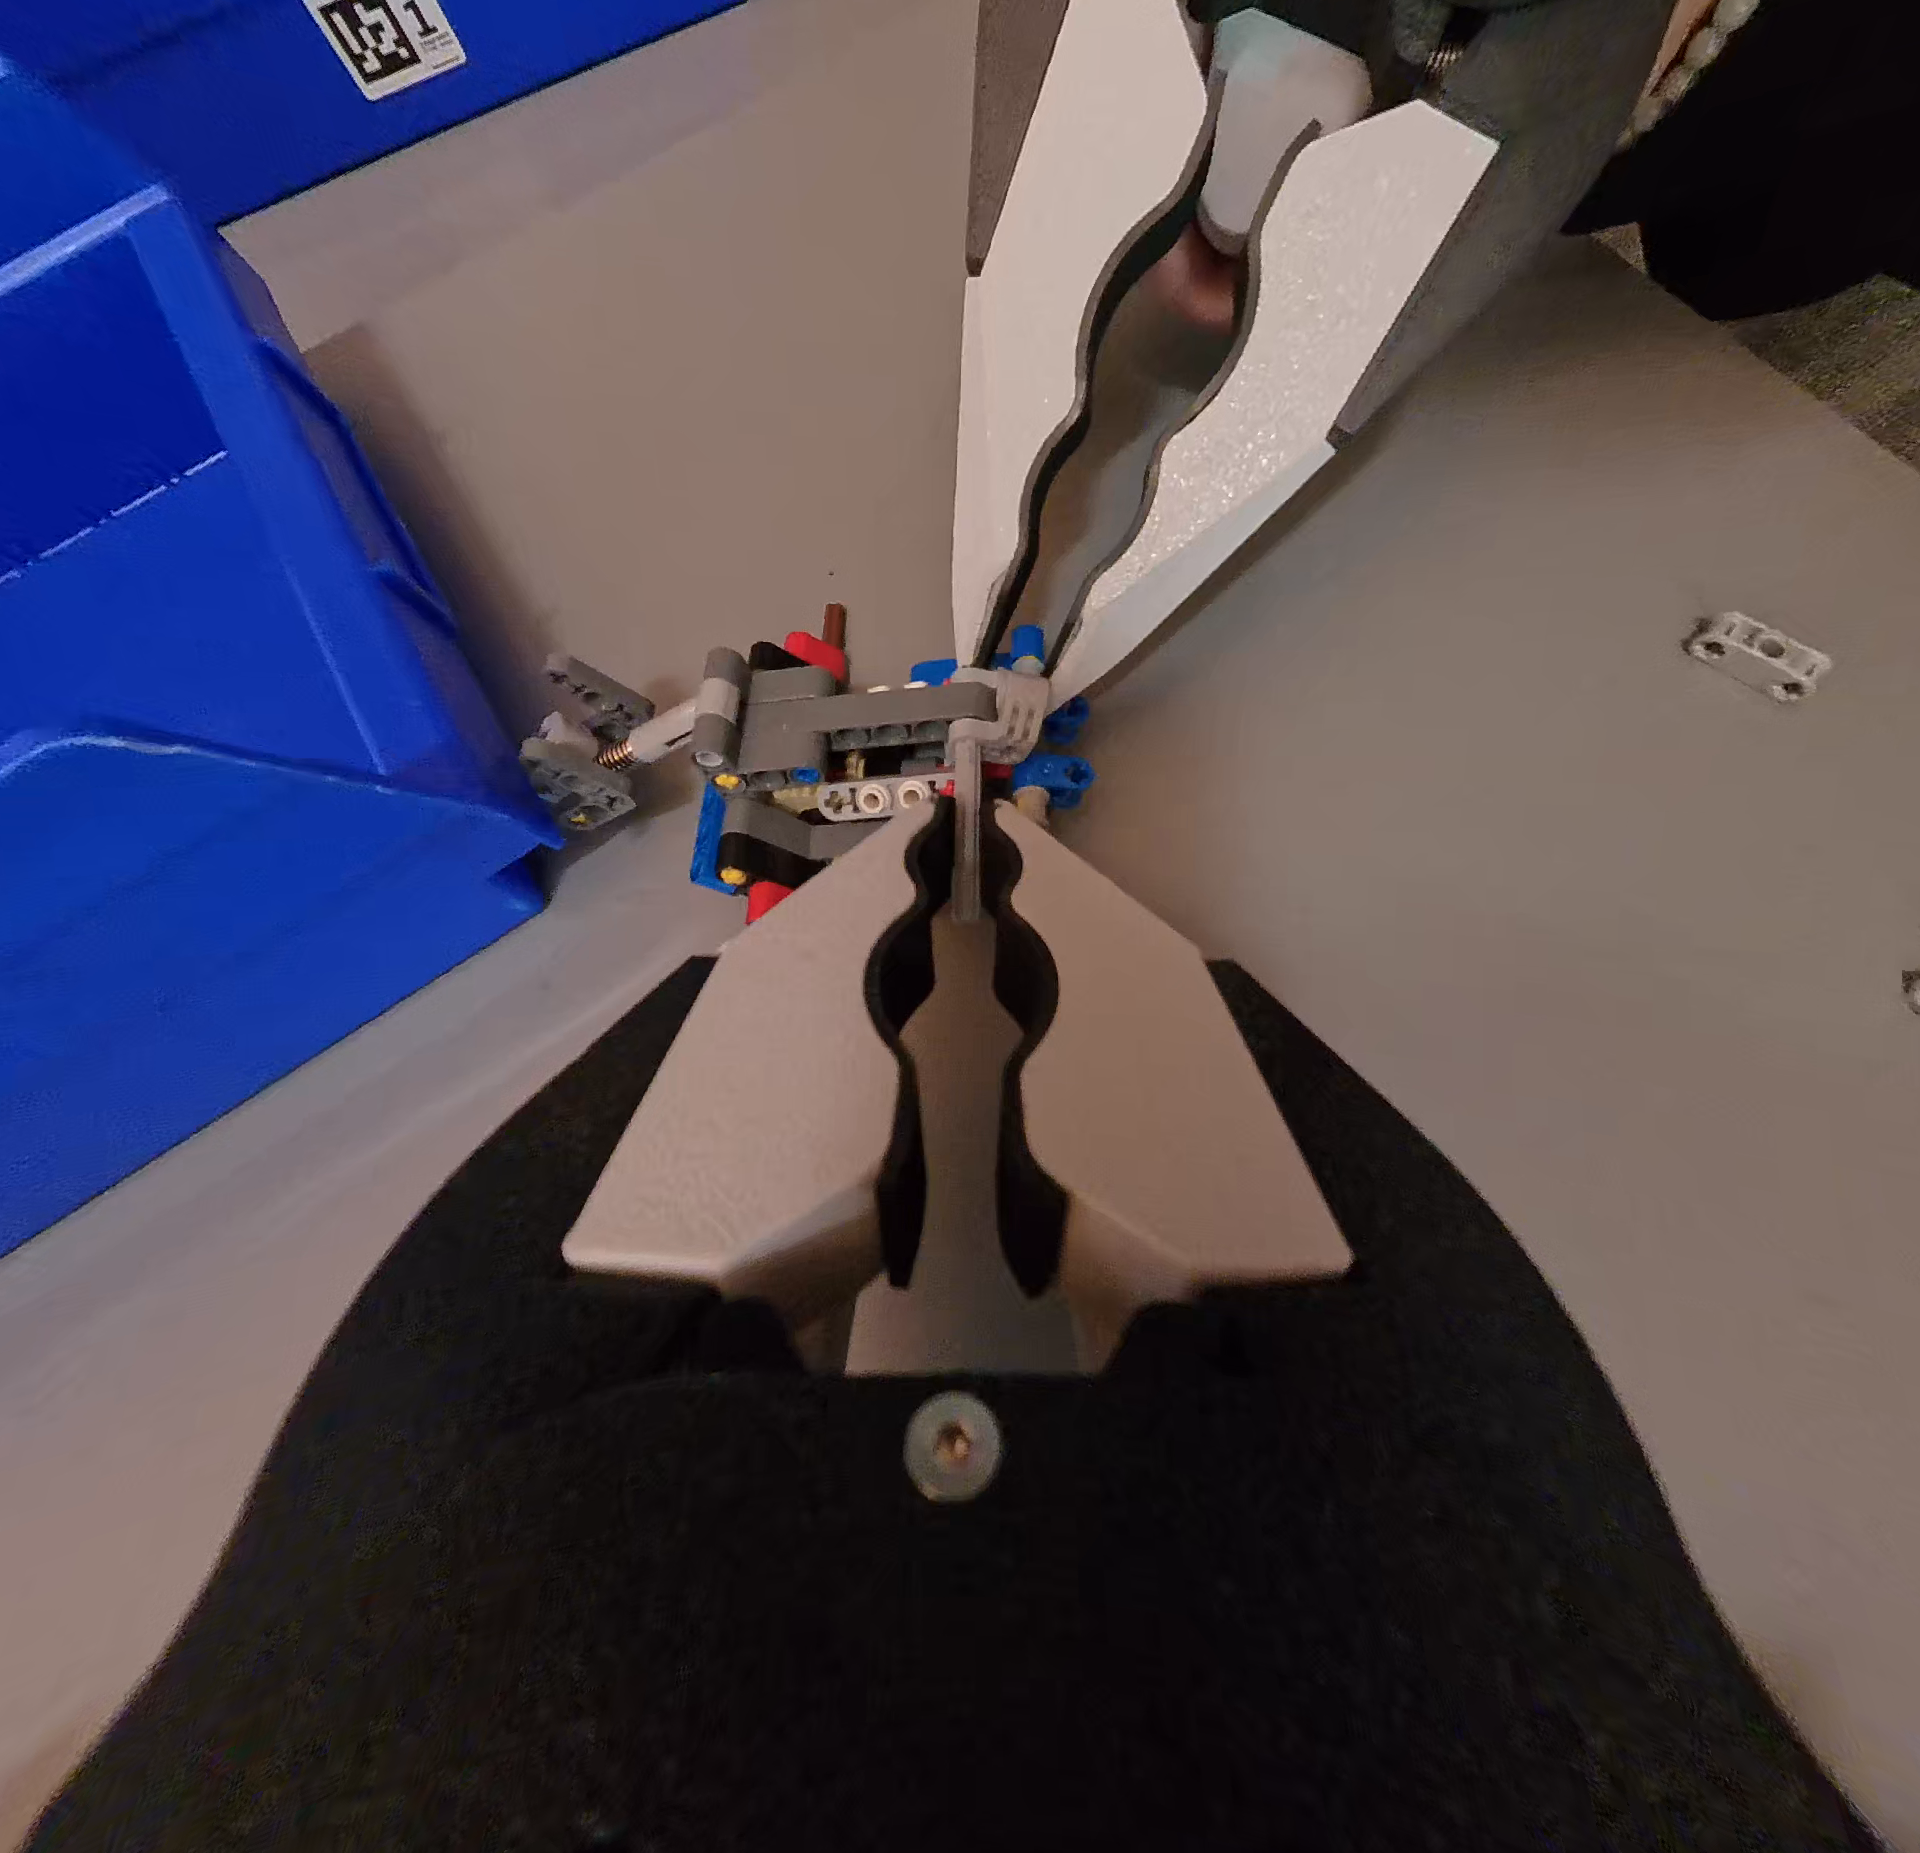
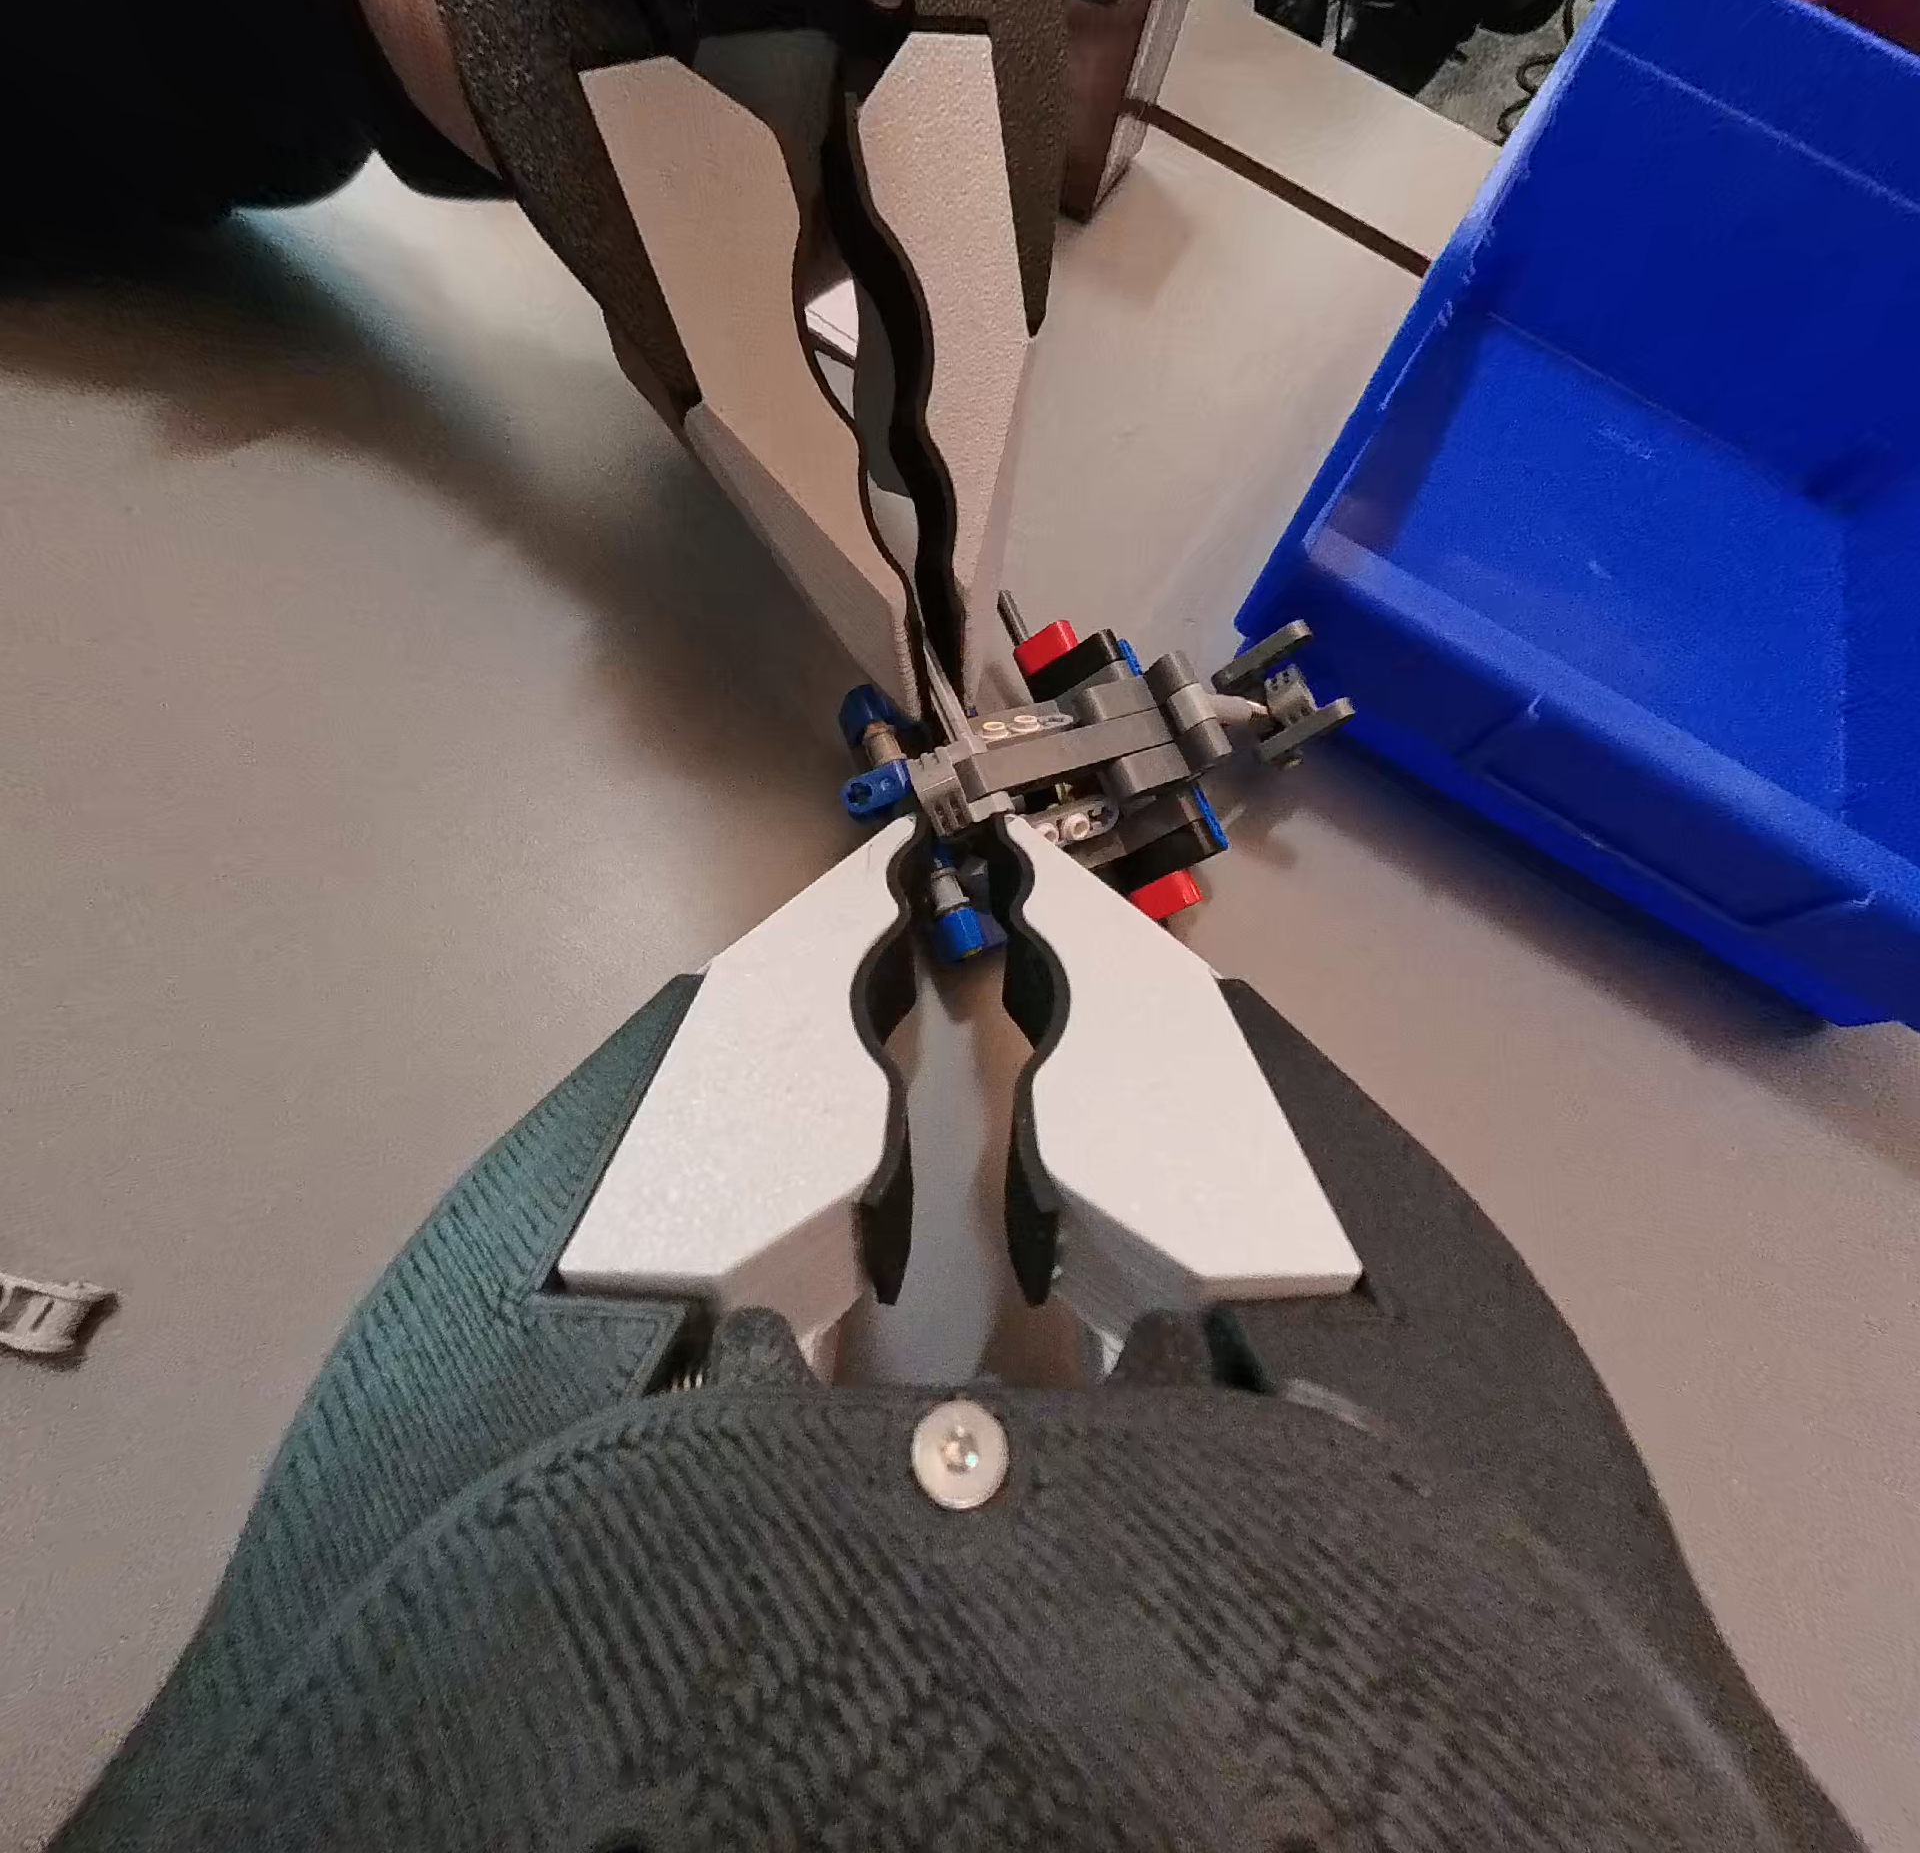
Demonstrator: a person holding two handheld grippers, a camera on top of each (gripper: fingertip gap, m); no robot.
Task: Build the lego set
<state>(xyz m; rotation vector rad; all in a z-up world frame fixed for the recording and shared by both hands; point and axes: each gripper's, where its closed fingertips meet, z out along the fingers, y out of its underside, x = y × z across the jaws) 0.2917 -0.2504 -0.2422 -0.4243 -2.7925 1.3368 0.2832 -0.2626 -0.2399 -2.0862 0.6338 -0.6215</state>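
Left wrist view first: on the left stand two blue bins, and one more blue bin behind them has a black and white sticker. Just beside the bins, on the grey table, lies a small toy model made of grey, black, red and blue building pieces, with a little spring at its end by the bins. The left gripper has its fingers almost together, and they pinch a thin grey strip that sticks out of the model. From above comes the right gripper, and its fingers are shut to a small gap on the light grey piece at the end of the model's long beam. Farther right a small white piece lies alone on the table. Right wrist view next: a small grey piece lies at the far left. In the middle the right gripper squeezes the same light grey piece, and the left gripper reaches in from the top, tips tight on the strip. On the right the model's forked end sits close against a blue bin.
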